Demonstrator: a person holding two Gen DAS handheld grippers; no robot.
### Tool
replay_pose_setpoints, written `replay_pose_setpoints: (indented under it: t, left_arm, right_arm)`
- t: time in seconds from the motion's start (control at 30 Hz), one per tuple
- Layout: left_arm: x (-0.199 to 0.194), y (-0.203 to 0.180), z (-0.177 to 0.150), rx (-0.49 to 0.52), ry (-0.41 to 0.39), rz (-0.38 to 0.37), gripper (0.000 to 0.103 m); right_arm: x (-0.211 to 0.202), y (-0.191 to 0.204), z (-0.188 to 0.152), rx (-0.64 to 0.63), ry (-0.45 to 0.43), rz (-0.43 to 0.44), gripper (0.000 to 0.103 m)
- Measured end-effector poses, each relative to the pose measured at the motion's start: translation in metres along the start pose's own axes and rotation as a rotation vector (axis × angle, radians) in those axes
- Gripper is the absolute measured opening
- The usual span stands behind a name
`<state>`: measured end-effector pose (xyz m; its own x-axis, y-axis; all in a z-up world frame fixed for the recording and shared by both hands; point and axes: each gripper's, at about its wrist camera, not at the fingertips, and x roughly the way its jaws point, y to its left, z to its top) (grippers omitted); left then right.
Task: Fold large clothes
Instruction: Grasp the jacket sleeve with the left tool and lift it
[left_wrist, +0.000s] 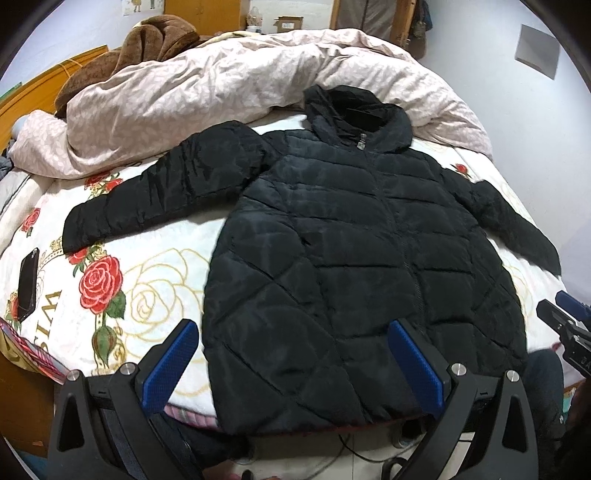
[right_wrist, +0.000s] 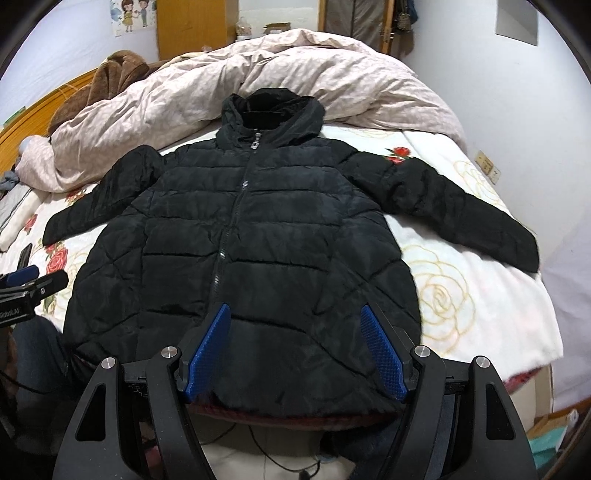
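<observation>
Black puffer jacket (left_wrist: 332, 240) (right_wrist: 236, 236) is lying flat, front up, on the bed (left_wrist: 155, 280) (right_wrist: 461, 295), zipped up, hood (left_wrist: 354, 110) (right_wrist: 273, 110) pointing toward the far side, hem hanging right at the near edge. Both sleeves are spreading outward: left sleeve (left_wrist: 155, 192) (right_wrist: 99, 199) across the rose-print sheet, right sleeve (left_wrist: 517, 229) (right_wrist: 461, 214) reaching toward the bed's right edge.

Left claw (left_wrist: 291, 358) is hovering over the lower left part of the jacket, jaws standing wide apart, nothing between the blue pads (left_wrist: 170, 365). Right claw (right_wrist: 295, 350) is hovering over the hem near the zipper line, jaws also spread, holding nothing. Each claw is showing at the edge of the other's view: right claw (left_wrist: 565, 321), left claw (right_wrist: 26, 284).

Pink rumpled duvet (left_wrist: 221, 92) (right_wrist: 295, 74) is bunching along the far side of the bed, touching the hood. Brown blanket (left_wrist: 147, 44) (right_wrist: 107, 77) is sitting beyond it by the headboard. Dark phone (left_wrist: 27, 284) is lying on the sheet at far left, well apart from the jacket.
</observation>
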<state>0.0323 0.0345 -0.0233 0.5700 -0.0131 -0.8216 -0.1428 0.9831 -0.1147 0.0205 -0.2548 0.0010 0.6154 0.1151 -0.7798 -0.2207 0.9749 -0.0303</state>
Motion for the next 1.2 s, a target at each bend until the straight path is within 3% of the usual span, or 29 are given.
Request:
replay_pose_setpoints:
  t: [0.2, 0.4, 0.63, 0.87, 1.03, 1.2]
  left_arm:
    - [0.032, 0.051, 0.027, -0.137, 0.002, 0.008, 0.103]
    - [0.064, 0.123, 0.052, -0.264, -0.033, 0.114, 0.103]
    - [0.104, 0.21, 0.066, -0.419, -0.017, 0.173, 0.103]
    - [0.138, 0.272, 0.066, -0.553, -0.022, 0.211, 0.102]
    - [0.164, 0.304, 0.064, -0.654, -0.017, 0.211, 0.096]
    - [0.175, 0.319, 0.069, -0.68, -0.054, 0.237, 0.089]
  right_arm:
    - [0.032, 0.025, 0.032, -0.066, -0.008, 0.048, 0.075]
    - [0.073, 0.057, 0.067, -0.124, 0.0, 0.09, 0.075]
    - [0.119, 0.096, 0.097, -0.188, 0.016, 0.11, 0.075]
    - [0.157, 0.124, 0.109, -0.236, 0.048, 0.118, 0.075]
    - [0.176, 0.127, 0.11, -0.247, 0.073, 0.112, 0.075]
    - [0.19, 0.122, 0.109, -0.24, 0.093, 0.093, 0.075]
